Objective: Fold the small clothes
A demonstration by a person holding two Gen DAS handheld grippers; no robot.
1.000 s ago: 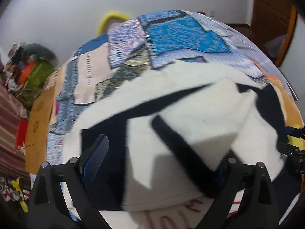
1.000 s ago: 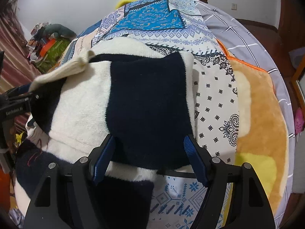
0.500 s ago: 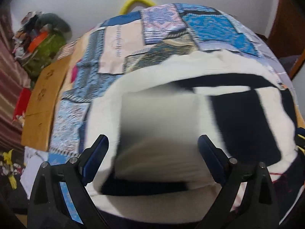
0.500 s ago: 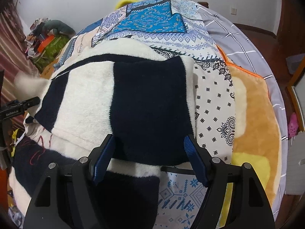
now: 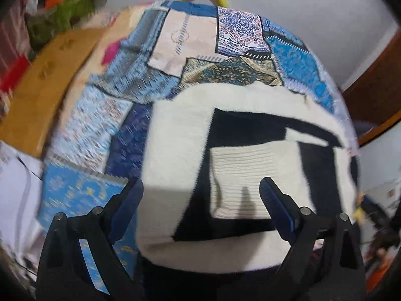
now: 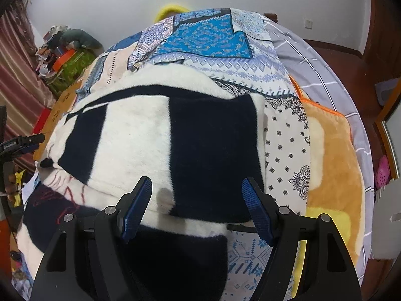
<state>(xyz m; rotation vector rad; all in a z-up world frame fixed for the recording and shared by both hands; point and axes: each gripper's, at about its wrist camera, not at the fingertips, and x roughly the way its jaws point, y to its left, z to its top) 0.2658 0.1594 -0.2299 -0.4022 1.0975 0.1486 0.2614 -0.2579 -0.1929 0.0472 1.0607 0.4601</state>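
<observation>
A fuzzy white and navy block-patterned garment (image 6: 155,150) lies folded on the patchwork bedspread (image 6: 208,35); in the left wrist view (image 5: 175,145) a ribbed white cuff (image 5: 253,173) lies on top of it. My left gripper (image 5: 200,198) is open and empty, hovering over the garment's near edge. My right gripper (image 6: 196,202) is open and empty, just above the garment's navy panel. The left gripper's tip (image 6: 22,144) shows at the right wrist view's left edge.
An orange plush blanket (image 6: 330,165) and a grey checked sheet (image 6: 313,62) lie to the right. A pile of clothes and a green bag (image 6: 67,57) stand at the back left. A brown board (image 5: 42,92) runs along the bed's left side.
My left gripper let go of the white sleeve, which now lies flat on the garment, and swung left. The right gripper stayed open in place.
</observation>
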